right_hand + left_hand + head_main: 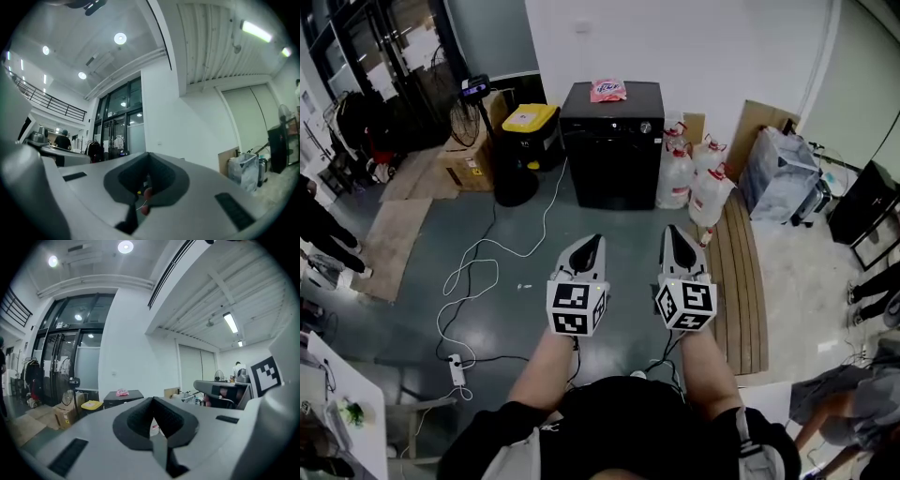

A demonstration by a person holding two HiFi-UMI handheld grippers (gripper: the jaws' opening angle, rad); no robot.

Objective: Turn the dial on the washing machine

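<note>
**Short of the washer, dial untouched**

At 6 o'clock in the head view, the left gripper and right gripper sit side by side. Each has its jaws pressed together on nothing. Well ahead at 12 o'clock stands the black washing machine, its dial at the upper front. By my reading nothing is done: the approach, the grip and the turn all remain. Only the head view shows the dial. The left gripper view catches the machine's top and a pink packet; the right gripper view, tilted upward, gives mostly wall and ceiling.
</note>
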